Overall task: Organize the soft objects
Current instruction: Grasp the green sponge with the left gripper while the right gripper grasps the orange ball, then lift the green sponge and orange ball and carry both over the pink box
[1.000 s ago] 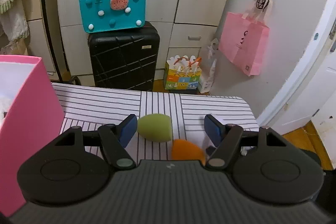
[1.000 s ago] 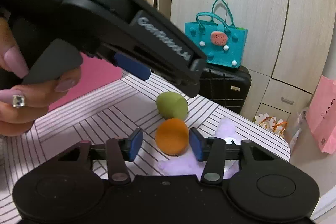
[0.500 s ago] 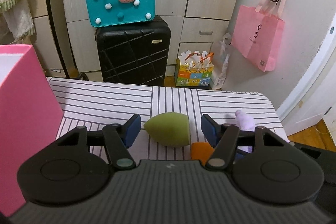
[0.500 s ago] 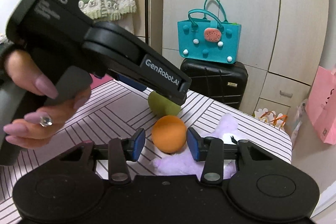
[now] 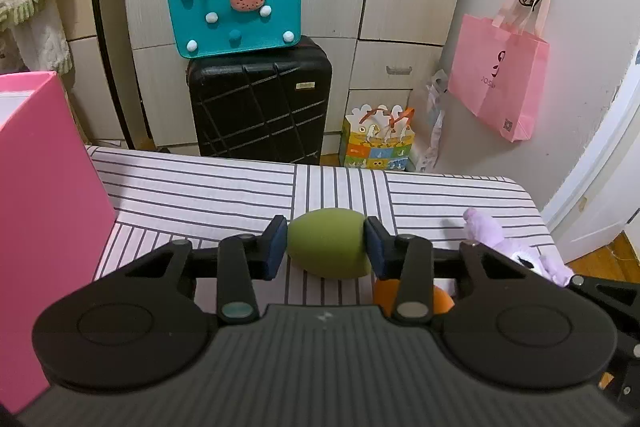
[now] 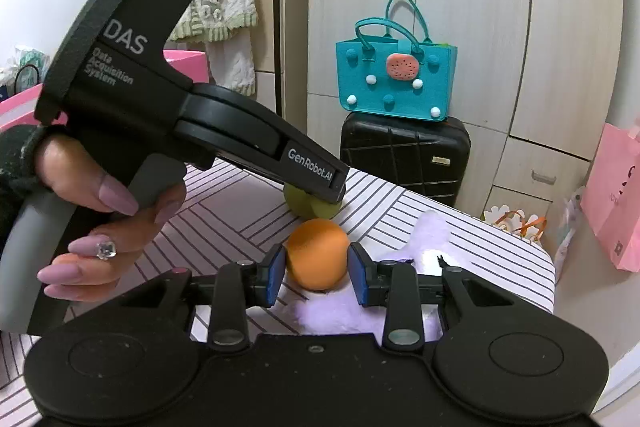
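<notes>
My left gripper (image 5: 326,245) is shut on a green egg-shaped sponge (image 5: 326,249), both blue pads pressed against its sides above the striped table (image 5: 200,195). My right gripper (image 6: 316,267) is shut on an orange sponge (image 6: 318,253), pads touching both sides. In the right wrist view the left gripper's body (image 6: 160,123) crosses the frame and hides most of the green sponge (image 6: 310,209). A purple plush toy (image 5: 516,251) lies at the table's right end, also seen under the orange sponge (image 6: 424,247). The orange sponge (image 5: 442,301) peeks out below the left gripper's right finger.
A pink box (image 5: 44,207) stands at the table's left. Beyond the far edge stand a black suitcase (image 5: 260,107) with a teal bag (image 5: 236,11) on top, and a small gift bag (image 5: 378,141). A pink bag (image 5: 500,83) hangs on the right wall.
Both grippers have closed: the left one around the green sponge, the right one around the orange sponge. The left gripper also shifted right, over the green sponge.
</notes>
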`<state>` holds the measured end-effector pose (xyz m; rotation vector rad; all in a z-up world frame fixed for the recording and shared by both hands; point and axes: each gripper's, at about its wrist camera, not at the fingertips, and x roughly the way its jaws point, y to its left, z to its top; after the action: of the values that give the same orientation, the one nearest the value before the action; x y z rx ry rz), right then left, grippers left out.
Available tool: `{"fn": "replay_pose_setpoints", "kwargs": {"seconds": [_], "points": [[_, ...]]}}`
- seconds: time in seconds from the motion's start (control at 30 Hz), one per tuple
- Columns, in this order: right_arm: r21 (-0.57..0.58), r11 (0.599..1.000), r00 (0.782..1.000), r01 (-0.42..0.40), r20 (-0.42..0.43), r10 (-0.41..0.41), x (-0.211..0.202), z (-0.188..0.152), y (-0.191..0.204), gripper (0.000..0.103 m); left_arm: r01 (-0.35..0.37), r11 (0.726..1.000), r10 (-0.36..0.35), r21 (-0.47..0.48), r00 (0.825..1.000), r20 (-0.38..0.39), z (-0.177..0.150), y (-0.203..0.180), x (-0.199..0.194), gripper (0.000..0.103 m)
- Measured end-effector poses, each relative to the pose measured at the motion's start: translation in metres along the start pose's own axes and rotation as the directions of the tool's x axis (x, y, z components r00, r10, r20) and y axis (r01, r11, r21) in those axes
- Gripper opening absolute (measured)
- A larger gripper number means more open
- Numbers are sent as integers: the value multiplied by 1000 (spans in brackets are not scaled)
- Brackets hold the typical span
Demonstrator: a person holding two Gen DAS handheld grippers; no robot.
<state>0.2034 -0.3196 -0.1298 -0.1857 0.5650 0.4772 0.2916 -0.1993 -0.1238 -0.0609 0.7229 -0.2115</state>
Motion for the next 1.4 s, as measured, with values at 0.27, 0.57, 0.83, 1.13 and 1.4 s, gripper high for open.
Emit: {"fn": "replay_pose_setpoints", "kwargs": {"seconds": [0.27, 0.57, 0.83, 1.13, 1.4], "points": [[-23, 999, 999, 28, -20, -29, 6, 5, 2, 40, 18, 1000, -17, -25, 1000, 15, -3, 5, -17, 38], [-12, 1000, 1000, 4, -19, -5, -8, 9, 19, 37, 53, 998, -50, -26, 995, 85, -9, 15, -71, 38], [30, 999, 997, -19, -71, 21, -29, 11, 36, 37, 121, 992, -120, -20, 992, 41, -20, 28, -111, 38], [129, 989, 987, -79, -132, 96, -58, 5, 54, 37, 224, 974, -223, 14, 973, -61, -35, 35, -144, 38], [153, 983, 980, -100, -153, 124, -87, 1, 74, 37, 271, 959, -264, 87, 961, -85, -41, 43, -183, 38]]}}
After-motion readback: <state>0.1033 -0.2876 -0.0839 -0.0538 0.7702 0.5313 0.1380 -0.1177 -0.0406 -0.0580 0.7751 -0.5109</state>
